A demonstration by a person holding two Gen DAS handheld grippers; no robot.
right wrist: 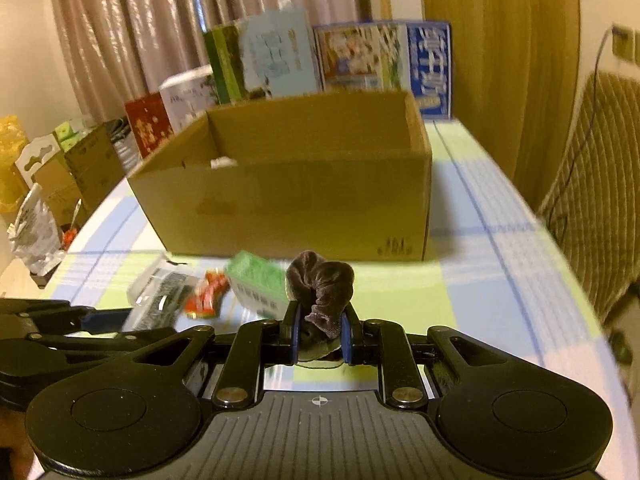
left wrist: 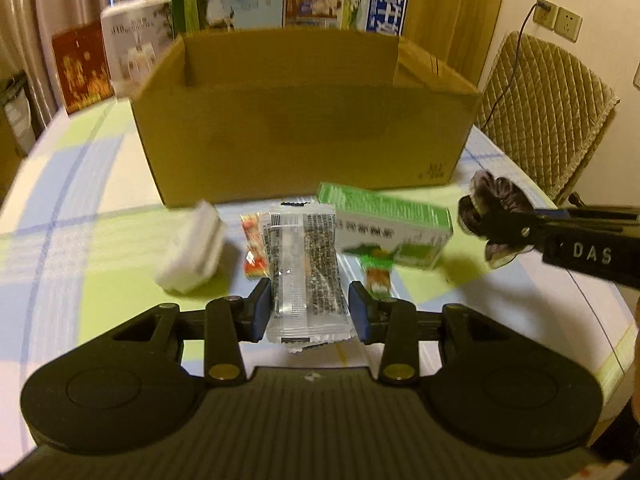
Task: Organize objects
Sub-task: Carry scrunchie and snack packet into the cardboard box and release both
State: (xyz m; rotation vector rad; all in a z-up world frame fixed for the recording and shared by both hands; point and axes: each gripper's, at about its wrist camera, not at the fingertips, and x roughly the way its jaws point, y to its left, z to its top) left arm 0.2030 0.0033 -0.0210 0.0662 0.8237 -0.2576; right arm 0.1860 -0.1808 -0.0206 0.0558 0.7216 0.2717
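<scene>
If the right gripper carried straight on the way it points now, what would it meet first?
Most likely the front wall of the cardboard box, dead ahead of the right gripper, which is shut on the dark velvet scrunchie. The green box lies just left of that line. Depth is uncertain.

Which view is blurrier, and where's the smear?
Left wrist: white box and green box smeared by motion, clear packet sharper. Right wrist: the whole table and cardboard box soft, scrunchie fairly crisp. Warm yellow cast and fisheye bending in both.
</scene>
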